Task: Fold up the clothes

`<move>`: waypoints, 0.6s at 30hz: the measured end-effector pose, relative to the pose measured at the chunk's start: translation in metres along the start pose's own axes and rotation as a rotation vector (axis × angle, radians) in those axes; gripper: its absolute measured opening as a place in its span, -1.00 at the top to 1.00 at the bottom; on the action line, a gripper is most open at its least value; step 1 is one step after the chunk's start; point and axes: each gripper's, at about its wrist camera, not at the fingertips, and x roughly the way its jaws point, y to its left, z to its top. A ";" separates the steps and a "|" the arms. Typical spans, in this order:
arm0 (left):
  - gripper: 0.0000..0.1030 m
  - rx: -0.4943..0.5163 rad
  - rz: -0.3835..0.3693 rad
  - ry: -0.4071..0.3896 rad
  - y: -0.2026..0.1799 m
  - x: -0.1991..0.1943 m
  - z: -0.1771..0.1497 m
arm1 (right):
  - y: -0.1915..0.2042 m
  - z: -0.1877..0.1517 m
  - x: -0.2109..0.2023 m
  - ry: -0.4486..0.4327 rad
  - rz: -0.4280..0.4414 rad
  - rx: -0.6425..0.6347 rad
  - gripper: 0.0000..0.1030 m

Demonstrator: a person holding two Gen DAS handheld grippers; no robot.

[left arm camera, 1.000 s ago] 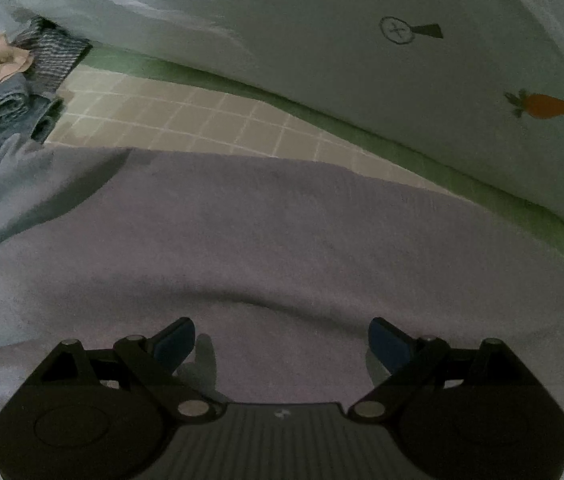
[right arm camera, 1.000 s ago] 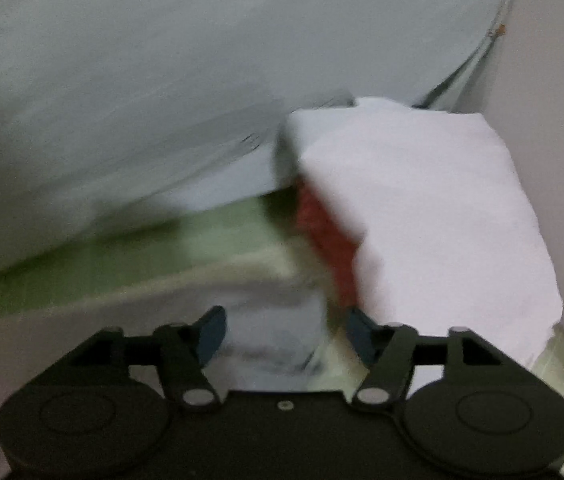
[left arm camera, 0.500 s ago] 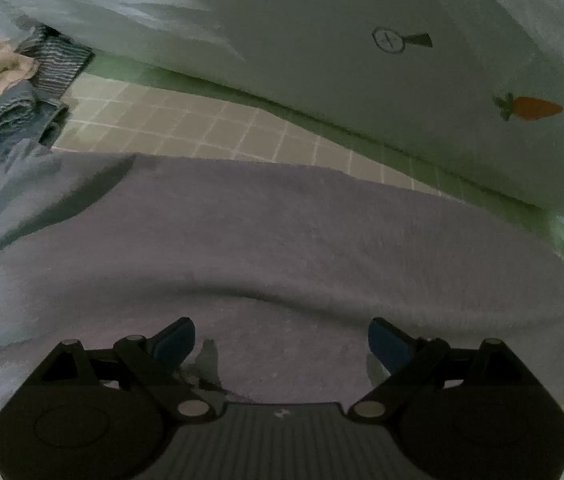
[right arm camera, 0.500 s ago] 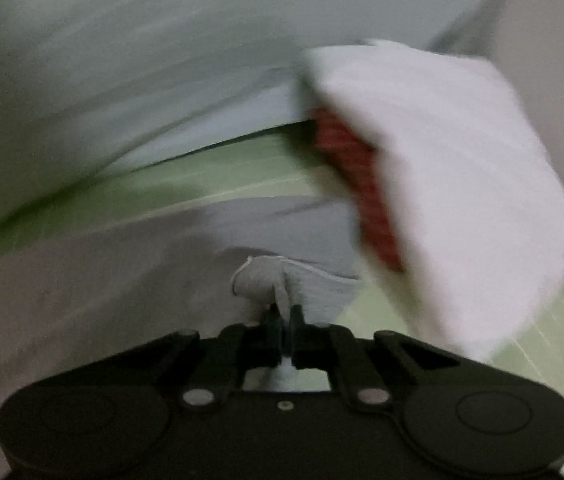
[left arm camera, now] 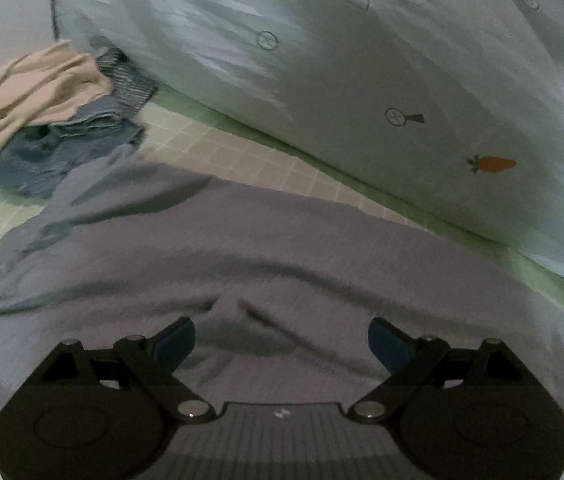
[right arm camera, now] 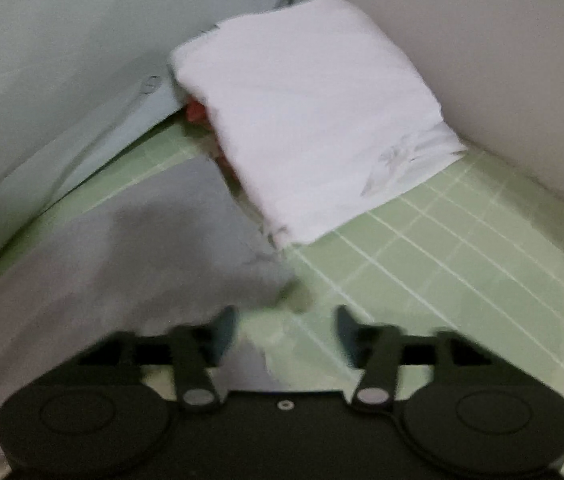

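Note:
A grey-purple garment (left arm camera: 282, 248) lies spread flat on the green checked sheet (left arm camera: 242, 152). My left gripper (left arm camera: 282, 332) hangs open above the garment's near part, with a small crease of cloth below the jaws and nothing gripped. In the right wrist view the same grey garment (right arm camera: 142, 260) ends at a corner close to my right gripper (right arm camera: 285, 320). Its jaws are opening. Only the sheet (right arm camera: 441, 260) and the loose cloth edge lie beneath them, and the pads press on nothing.
A folded white garment (right arm camera: 305, 120) sits on a red one (right arm camera: 196, 112) in the corner by the wall (right arm camera: 481, 60). A pale quilt with a carrot print (left arm camera: 401, 60) runs along the far side. A pile of beige (left arm camera: 34, 92) and denim clothes (left arm camera: 62, 144) lies at the far left.
My right gripper was shut on the grey garment's corner half a second ago; it has let go and stands apart. My left gripper has drawn back and risen, so more of the pile shows.

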 end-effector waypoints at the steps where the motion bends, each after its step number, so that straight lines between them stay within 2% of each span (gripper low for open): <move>1: -0.82 -0.006 0.001 0.000 0.004 -0.007 -0.007 | -0.001 -0.008 -0.011 -0.001 0.016 -0.017 -0.64; 4: -0.82 -0.022 0.003 0.005 0.015 -0.022 -0.027 | 0.000 -0.038 -0.040 -0.003 0.055 -0.086 -0.96; 12: -0.82 -0.033 0.021 0.039 0.043 -0.052 -0.084 | 0.010 -0.129 -0.103 -0.001 0.096 -0.301 -1.00; 18: -0.82 -0.033 0.045 0.066 0.071 -0.062 -0.107 | 0.003 -0.171 -0.118 0.054 0.088 -0.309 -1.00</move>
